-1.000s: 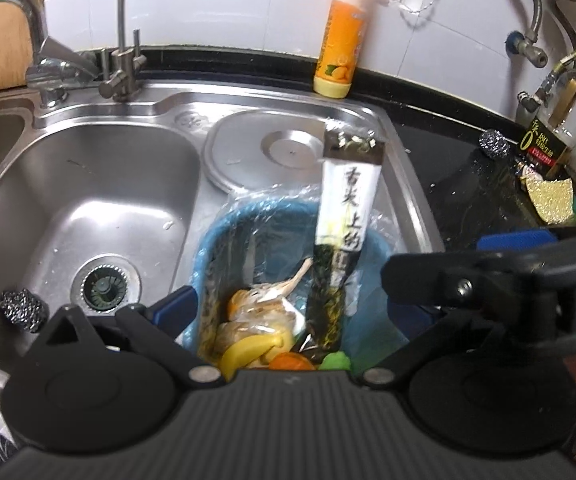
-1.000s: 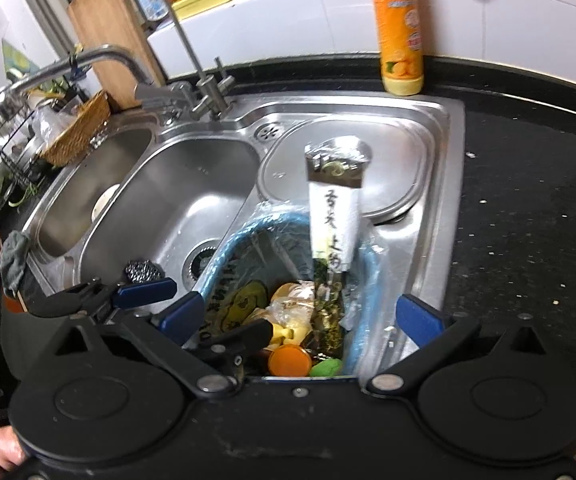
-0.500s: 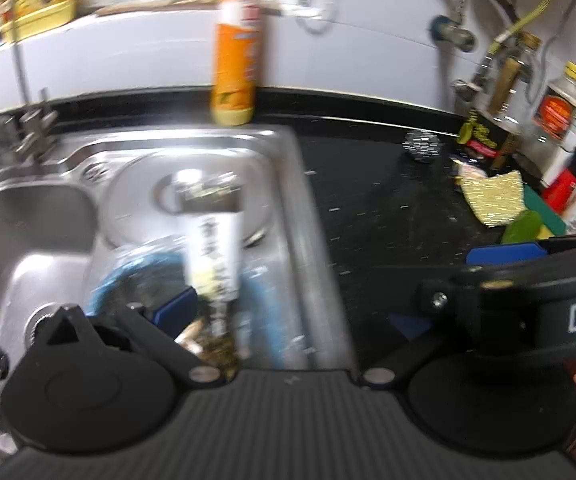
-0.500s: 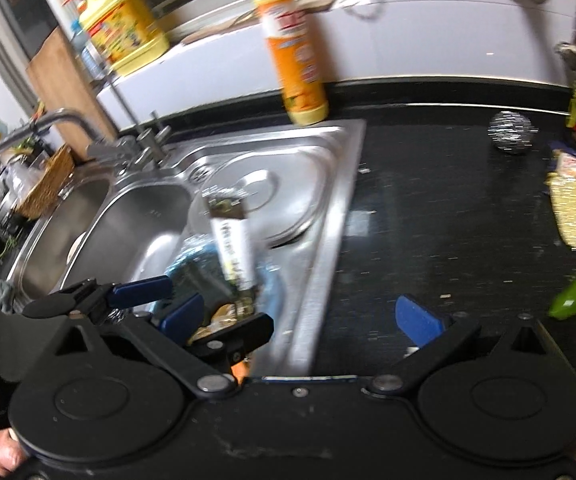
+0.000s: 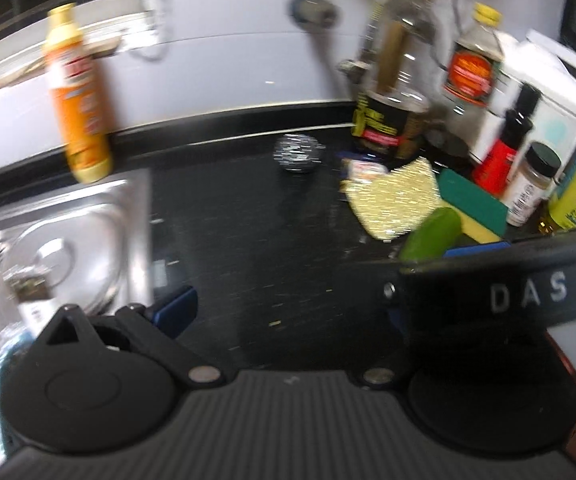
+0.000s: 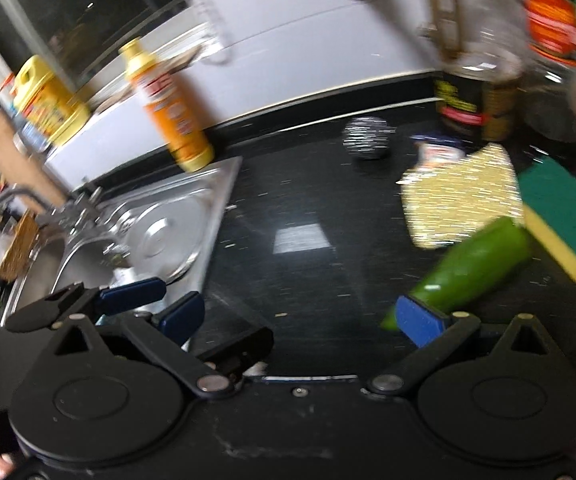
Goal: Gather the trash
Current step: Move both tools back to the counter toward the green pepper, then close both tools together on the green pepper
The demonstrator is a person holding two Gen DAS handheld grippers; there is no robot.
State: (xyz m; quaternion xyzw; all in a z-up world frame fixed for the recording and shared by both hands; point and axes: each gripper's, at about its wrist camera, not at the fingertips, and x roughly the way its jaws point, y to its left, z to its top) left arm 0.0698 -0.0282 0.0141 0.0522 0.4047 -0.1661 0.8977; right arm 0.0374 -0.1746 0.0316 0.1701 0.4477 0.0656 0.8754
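A green vegetable piece [image 6: 476,264] lies on the black countertop [image 6: 308,200], and the left wrist view shows the same vegetable piece [image 5: 432,236]. My right gripper [image 6: 300,318] is open, its right pad against the vegetable's near end with nothing between the fingers. My left gripper [image 5: 288,308] is open and empty over the counter beside the sink; the right gripper's black body [image 5: 508,288] hides its right finger. The noodle packet [image 5: 27,292] sticks up from the blue bin [image 5: 7,344] at the far left, mostly hidden. A small wrapper [image 6: 436,152] lies by the cloth.
An orange bottle [image 6: 171,120] stands at the sink's [image 6: 159,232] back corner. A steel wool ball [image 6: 368,138], a glittery yellow cloth [image 6: 464,200] and a green-yellow sponge [image 6: 564,216] lie on the counter. Bottles and jars [image 5: 504,148] crowd the right back.
Both grippers have swung right, away from the bin in the sink and over the black countertop. The green vegetable piece has come up close to the right gripper's right pad.
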